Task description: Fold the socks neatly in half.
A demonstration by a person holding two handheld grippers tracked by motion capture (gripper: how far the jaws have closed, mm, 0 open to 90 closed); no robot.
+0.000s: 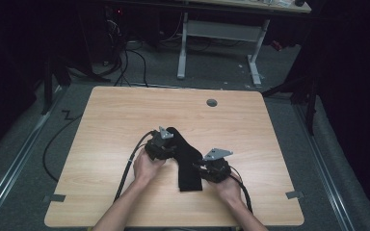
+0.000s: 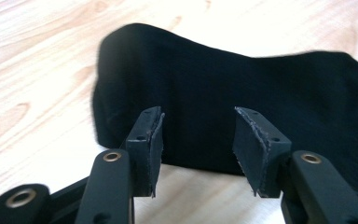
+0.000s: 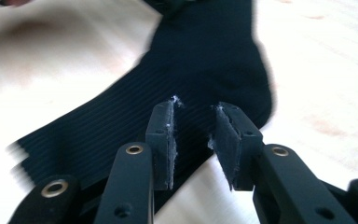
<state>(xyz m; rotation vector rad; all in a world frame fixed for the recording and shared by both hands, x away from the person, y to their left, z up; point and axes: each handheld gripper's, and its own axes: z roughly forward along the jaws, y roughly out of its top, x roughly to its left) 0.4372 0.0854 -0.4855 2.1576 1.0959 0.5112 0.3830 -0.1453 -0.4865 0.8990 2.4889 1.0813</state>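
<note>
I am hovering both my left gripper (image 2: pixel 198 140) and right gripper (image 3: pixel 193 140), jaws parted and empty, over the black ribbed fabric sock (image 1: pixel 185 159), risking pinching only one layer.

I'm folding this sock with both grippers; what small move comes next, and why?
Probably ease the left gripper forward and close it on the sock: its jaws stand open with nothing between them, just short of the sock's edge.

Dim room: grey carpet floor (image 1: pixel 24 159), light wooden table (image 1: pixel 125 115), white-legged desk (image 1: pixel 221 29) behind, black cables (image 1: pixel 130 62) on floor.
</note>
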